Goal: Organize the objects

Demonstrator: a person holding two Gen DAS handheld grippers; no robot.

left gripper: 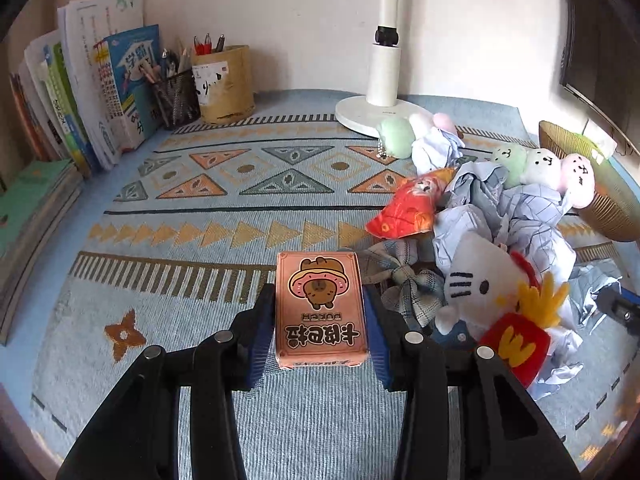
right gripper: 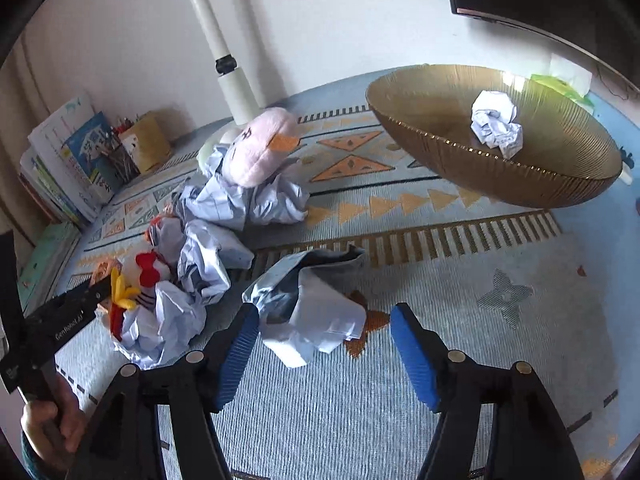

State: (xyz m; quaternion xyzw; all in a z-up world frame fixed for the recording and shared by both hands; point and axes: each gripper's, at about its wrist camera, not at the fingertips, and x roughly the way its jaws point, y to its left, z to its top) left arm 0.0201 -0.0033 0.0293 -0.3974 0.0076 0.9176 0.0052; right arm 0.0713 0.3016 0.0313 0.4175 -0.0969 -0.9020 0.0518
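Left gripper [left gripper: 319, 312] clamped on pink card box [left gripper: 319, 310], box upright between the blue pads above the patterned cloth [left gripper: 224, 184], right gripper [right gripper: 324, 346] spread wide, crumpled paper [right gripper: 310, 312] just ahead between its fingers, another wad in gold bowl [right gripper: 560, 184]
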